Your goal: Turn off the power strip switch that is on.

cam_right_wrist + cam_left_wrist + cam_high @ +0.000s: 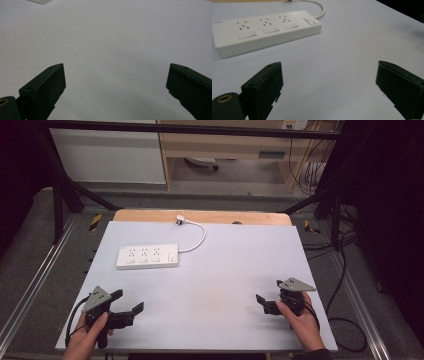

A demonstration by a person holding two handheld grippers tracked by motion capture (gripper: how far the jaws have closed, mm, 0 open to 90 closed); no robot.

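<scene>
A white power strip [147, 256] with three sockets and a switch lies on the white table [225, 270], left of centre. Its white cable [199, 236] curves to a plug [180, 220] at the far edge. In the left gripper view the power strip [265, 28] lies ahead of the wide-apart jaws. My left gripper [128, 301] rests open near the front left corner, held by a hand. My right gripper [269, 291] sits open near the front right, also held by a hand. Both have nothing between their jaws; the right gripper [116, 80] faces bare table.
A wooden strip [200, 216] runs along the table's far edge. Black frame posts [60, 195] stand at both far corners. Cables [345, 285] trail on the floor to the right. A wooden cabinet [225, 150] stands behind.
</scene>
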